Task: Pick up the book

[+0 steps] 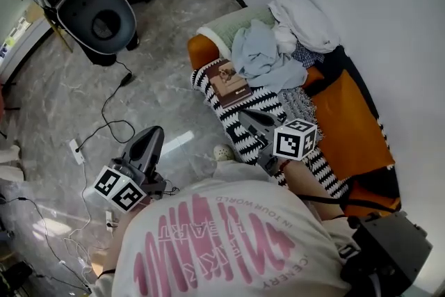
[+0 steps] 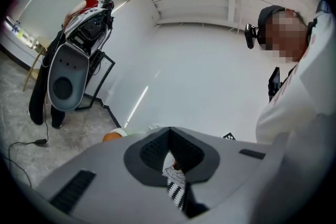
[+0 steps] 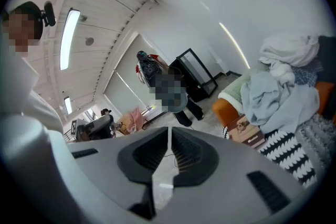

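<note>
shirt fabric (image 1: 229,247), white with pink lettering, blocks much of the foreground. left gripper (image 1: 154,132) and right gripper (image 1: 245,115) each have their grey jaws pressed together, with nothing between them. beyond the right one the book (image 1: 229,83) lies flat on a black-and-white striped knit blanket (image 1: 238,141). it has a brown cover with a small picture, and its far corner rests against crumpled pale blue cloth (image 1: 261,55).

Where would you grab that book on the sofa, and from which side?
Probably the edge nearest the floor, coming from that side. The book lies flat on the striped blanket, so only an edge can be pinched, and blue clothes crowd its far side.
</note>
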{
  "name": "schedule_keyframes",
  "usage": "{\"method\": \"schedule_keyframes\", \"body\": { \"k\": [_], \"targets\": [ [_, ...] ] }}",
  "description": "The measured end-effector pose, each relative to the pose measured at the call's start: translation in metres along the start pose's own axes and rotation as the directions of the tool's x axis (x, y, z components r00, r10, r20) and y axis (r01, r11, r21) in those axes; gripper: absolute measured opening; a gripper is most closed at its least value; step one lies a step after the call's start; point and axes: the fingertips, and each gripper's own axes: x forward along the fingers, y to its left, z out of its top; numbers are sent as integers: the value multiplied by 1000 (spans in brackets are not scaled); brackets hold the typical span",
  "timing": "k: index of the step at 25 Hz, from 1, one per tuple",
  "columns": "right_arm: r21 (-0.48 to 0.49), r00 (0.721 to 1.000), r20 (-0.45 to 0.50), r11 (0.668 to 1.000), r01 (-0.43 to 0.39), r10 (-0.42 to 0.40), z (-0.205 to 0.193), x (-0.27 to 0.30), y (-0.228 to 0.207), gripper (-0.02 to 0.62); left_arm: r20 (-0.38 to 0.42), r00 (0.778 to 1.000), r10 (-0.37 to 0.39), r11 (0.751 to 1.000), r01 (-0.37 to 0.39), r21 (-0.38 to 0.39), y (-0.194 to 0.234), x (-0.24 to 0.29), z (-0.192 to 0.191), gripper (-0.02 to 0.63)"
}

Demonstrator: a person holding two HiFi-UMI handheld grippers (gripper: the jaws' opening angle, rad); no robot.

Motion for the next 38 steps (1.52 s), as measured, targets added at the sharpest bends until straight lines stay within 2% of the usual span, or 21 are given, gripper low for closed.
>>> {"method": "schedule_keyframes", "body": {
  "k": [4,8,10,13,15,20,27,31,34,36,38],
  "targets": [
    [138,998,-22,989,57,-55,-8,10,-58,11,-12,999,41,999,-41,-21,10,17,3,8],
    [286,993,-65,951,116,-102,-24,23,-114,43,-53,993,101,993,-104,-49,25,22,-5,8],
    [323,988,-94,935,144,-120,-35,32,-141,49,-75,987,144,987,-149,-65,36,26,-16,8],
    [377,980,-152,909,181,-132,-52,49,-177,103,-88,977,193,976,-201,-85,54,37,-28,8],
    [419,974,-189,886,198,-128,-63,56,-191,110,-106,971,216,970,-226,-95,58,41,-35,8],
    [436,955,-266,868,238,-129,-83,74,-214,114,-180,946,270,953,-289,-90,67,42,-55,8],
    [469,933,-332,833,292,-140,-108,92,-243,189,-232,912,338,917,-375,-135,75,34,-75,8],
    [531,930,-337,786,317,-147,-118,105,-264,273,-269,899,345,909,-391,-143,80,35,-86,8],
    [570,931,-326,752,331,-164,-122,109,-275,290,-314,891,327,911,-386,-147,77,36,-101,8],
    [605,931,-312,715,350,-191,-126,108,-286,308,-330,890,314,909,-382,-165,75,39,-111,8],
    [658,932,-277,661,361,-233,-127,107,-300,324,-331,895,298,907,-374,-194,72,46,-119,8]
  ]
}}
